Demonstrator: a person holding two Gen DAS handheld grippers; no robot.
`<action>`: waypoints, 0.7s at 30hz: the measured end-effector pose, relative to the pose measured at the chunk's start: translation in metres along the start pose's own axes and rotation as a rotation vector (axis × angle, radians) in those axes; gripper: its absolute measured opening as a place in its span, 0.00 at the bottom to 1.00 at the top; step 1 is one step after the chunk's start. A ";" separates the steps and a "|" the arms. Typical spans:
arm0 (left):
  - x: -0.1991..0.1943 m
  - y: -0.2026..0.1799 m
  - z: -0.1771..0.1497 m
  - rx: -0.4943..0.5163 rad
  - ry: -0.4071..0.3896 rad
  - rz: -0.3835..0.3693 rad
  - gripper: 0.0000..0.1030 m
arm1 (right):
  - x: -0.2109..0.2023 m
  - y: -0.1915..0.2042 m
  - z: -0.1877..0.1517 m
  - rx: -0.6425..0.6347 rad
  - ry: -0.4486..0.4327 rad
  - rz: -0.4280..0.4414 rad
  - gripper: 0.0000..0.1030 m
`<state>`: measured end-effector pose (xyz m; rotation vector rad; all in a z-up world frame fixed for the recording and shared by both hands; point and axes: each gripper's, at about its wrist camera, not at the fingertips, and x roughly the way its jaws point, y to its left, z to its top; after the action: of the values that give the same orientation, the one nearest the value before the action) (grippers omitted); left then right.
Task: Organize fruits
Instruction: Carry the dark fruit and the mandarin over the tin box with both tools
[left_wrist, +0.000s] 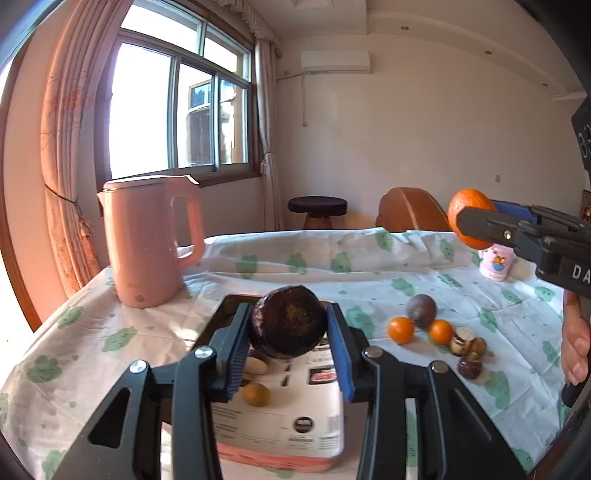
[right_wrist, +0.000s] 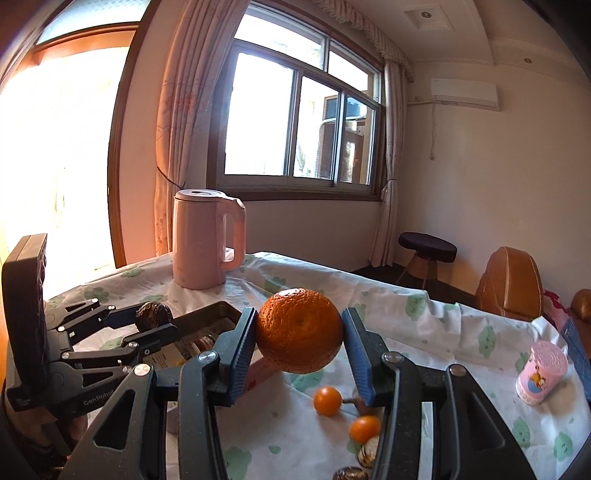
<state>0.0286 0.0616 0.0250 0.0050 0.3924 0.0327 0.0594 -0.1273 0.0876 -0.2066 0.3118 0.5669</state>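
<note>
My left gripper (left_wrist: 290, 328) is shut on a dark round passion fruit (left_wrist: 289, 326) and holds it in the air over a shallow cardboard box (left_wrist: 314, 417). A small brownish fruit (left_wrist: 256, 394) and a pale one (left_wrist: 258, 366) lie in that box. My right gripper (right_wrist: 300, 332) is shut on a large orange (right_wrist: 300, 330), lifted above the table. In the left wrist view that orange (left_wrist: 469, 206) and gripper hang at the far right. Loose on the cloth lie two small oranges (left_wrist: 401, 329) (left_wrist: 441, 331), a purple fruit (left_wrist: 421, 311) and several brown dates (left_wrist: 469, 350).
A pink kettle (left_wrist: 147, 240) stands at the table's back left, next to the box. A pink cup (left_wrist: 496, 264) sits at the right. The table (left_wrist: 314, 258) wears a white cloth with green prints. Behind it are a stool (left_wrist: 317, 208) and a brown chair (left_wrist: 410, 208).
</note>
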 end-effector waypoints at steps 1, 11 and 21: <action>0.003 0.006 0.002 0.003 0.007 0.011 0.40 | 0.005 0.003 0.002 -0.008 0.003 0.004 0.47; 0.048 0.051 0.003 -0.001 0.130 0.062 0.40 | 0.070 0.037 0.006 -0.032 0.090 0.050 0.47; 0.071 0.061 -0.019 0.008 0.221 0.070 0.40 | 0.129 0.064 -0.028 -0.025 0.227 0.089 0.47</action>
<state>0.0855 0.1248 -0.0189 0.0226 0.6130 0.1011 0.1201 -0.0187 0.0101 -0.2827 0.5358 0.6365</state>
